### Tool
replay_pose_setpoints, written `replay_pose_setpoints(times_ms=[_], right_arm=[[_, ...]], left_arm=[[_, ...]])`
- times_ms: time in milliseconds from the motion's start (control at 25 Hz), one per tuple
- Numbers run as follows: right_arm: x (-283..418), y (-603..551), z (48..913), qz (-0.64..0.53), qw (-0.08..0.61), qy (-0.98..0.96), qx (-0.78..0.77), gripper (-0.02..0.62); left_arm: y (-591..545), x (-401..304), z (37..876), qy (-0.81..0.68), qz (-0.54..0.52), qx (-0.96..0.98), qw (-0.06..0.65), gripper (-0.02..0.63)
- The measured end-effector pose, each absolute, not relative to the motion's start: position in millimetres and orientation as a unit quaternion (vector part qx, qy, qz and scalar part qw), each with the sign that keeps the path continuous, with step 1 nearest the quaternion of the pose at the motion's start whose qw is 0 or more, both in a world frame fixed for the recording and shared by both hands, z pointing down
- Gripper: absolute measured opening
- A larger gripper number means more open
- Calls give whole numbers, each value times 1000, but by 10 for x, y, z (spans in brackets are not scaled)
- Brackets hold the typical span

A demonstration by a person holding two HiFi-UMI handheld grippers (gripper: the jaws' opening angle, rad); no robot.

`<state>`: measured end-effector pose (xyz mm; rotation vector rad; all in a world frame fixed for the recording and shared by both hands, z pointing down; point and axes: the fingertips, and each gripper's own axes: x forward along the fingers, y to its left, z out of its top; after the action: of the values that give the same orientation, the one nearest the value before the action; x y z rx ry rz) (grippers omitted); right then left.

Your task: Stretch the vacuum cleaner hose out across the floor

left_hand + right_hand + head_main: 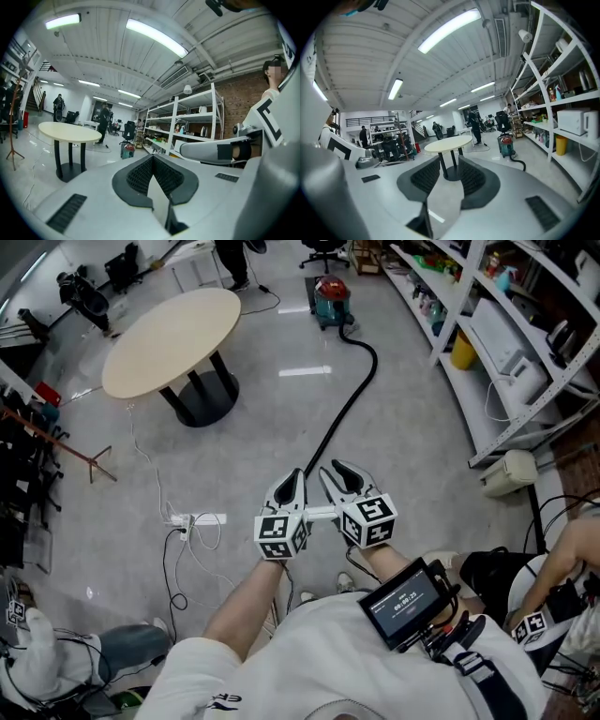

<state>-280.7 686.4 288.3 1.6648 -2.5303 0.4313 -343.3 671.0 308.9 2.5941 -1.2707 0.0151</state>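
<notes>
On the floor, the hose [354,397] stretches diagonally from the vacuum cleaner [330,298] toward the person; left gripper [292,484] pressed together, empty, right gripper [339,472] spread

One round beige-topped table on black legs [173,338] stands in the upper left of the head view. One red-and-teal canister vacuum cleaner [330,298] sits at top centre, and one black hose [352,395] runs from it down the middle. Two white grippers show at lower centre, the left gripper [298,474] and the right gripper [335,468]. There are two cubes: one black-and-white marker cube [281,532] and a second marker cube [367,519]. One white power strip [192,519] lies at centre left. One yellow container [462,352] sits on the one white metal shelving rack [463,289] at upper right.
</notes>
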Motion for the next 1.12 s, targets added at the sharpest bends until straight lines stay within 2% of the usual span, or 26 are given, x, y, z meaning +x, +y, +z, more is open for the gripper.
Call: replay_pose_setpoints(times_ms=[240,360,1120], right_arm=[[-2746,6942,2537,108,23,-824,555,69],[-2720,7001,2402,99,13,-825,557,3],[-2654,7131,2186,81,4,-815,574,3]], left_arm=[[6766,-3453,2683,-440,-28,893,95,2],[6813,-3447,2515,-443,-39,892,76,2],[7017,-3339,2281,-416,-46,907,42,2]])
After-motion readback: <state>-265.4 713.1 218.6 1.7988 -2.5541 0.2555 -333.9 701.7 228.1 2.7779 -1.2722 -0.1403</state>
